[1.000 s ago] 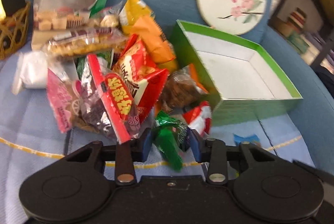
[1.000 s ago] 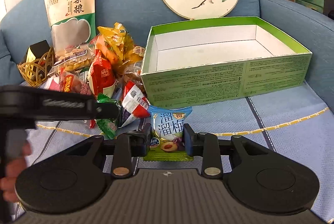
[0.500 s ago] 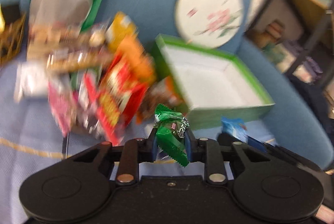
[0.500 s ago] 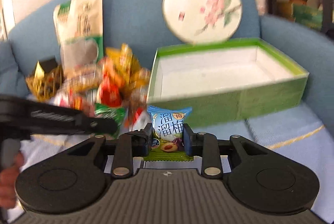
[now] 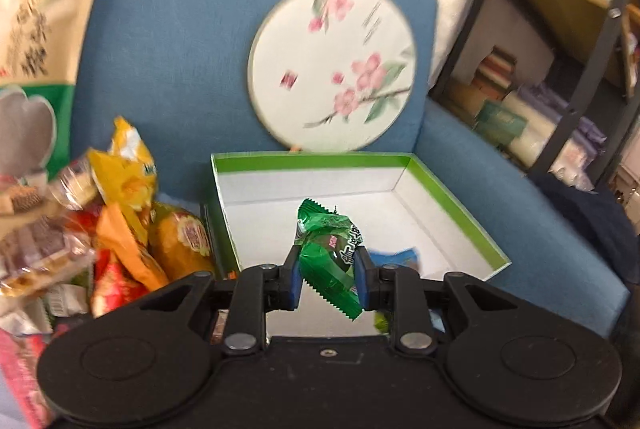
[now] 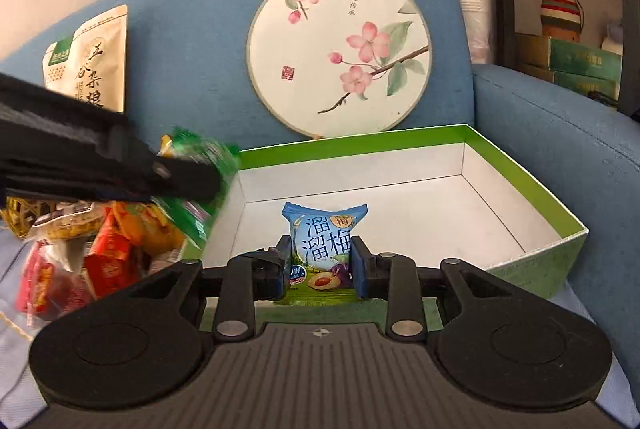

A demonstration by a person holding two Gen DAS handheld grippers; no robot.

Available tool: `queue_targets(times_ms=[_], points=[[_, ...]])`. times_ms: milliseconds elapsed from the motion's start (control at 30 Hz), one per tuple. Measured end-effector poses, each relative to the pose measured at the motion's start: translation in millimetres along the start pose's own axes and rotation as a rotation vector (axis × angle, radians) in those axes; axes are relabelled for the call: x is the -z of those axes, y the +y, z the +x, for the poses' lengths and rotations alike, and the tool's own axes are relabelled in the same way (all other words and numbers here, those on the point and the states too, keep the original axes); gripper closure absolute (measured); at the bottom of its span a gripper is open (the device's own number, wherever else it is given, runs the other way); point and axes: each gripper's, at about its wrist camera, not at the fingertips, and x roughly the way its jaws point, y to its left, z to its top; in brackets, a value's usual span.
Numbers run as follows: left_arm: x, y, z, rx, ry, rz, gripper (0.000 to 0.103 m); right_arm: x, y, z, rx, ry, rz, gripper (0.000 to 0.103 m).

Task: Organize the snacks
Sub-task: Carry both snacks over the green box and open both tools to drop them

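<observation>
The left gripper (image 5: 327,279) is clamped on a green sweet (image 5: 327,261), and the right gripper (image 6: 320,269) is clamped on a blue plum packet (image 6: 322,249); both jaws stand part-open around their wrappers. Each snack hangs over the near edge of the green box (image 6: 440,139), at twelve o'clock from the fingers. The box floor looks bare, so nothing seems packed yet. At nine o'clock the snack pile (image 6: 112,241) waits on the blue sofa (image 6: 192,41). By my reckoning, almost all the sorting remains.
</observation>
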Motion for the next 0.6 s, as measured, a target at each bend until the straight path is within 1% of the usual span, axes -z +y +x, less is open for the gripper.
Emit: queue_targets(times_ms=[100,167,200,233,267,300,333,400,467,533,600], points=[[5,2,15,-0.002,0.03,0.005,0.048,-1,3,7,-0.001,-0.005,-0.028,0.051],[9,1,19,-0.006,0.03,0.034,0.044,1,6,15,0.008,0.02,-0.046,0.05],[10,1,18,-0.003,0.019,0.048,0.022,3,7,18,0.01,0.028,-0.058,0.047],[12,2,15,0.0,0.009,0.054,0.0,4,9,20,0.009,0.035,-0.074,0.037],[13,3,9,-0.009,-0.007,0.051,0.0,5,11,21,0.015,0.043,-0.095,0.029],[15,3,1,-0.025,-0.034,0.044,0.0,5,13,20,0.029,0.035,-0.113,0.005],[16,5,-8,-0.039,-0.061,0.041,0.0,4,14,16,0.043,0.011,-0.128,0.0],[17,12,-30,-0.057,-0.095,0.032,0.0,1,16,7,0.065,-0.031,-0.136,0.0],[21,22,-55,-0.089,-0.117,-0.005,0.0,0,17,-4,0.062,-0.051,-0.118,0.0],[30,33,-77,-0.14,-0.124,-0.039,0.0,0,19,-16,0.045,-0.06,-0.089,0.0],[43,44,-96,-0.206,-0.121,-0.065,0.0,2,24,-29,0.019,-0.057,-0.06,0.0]])
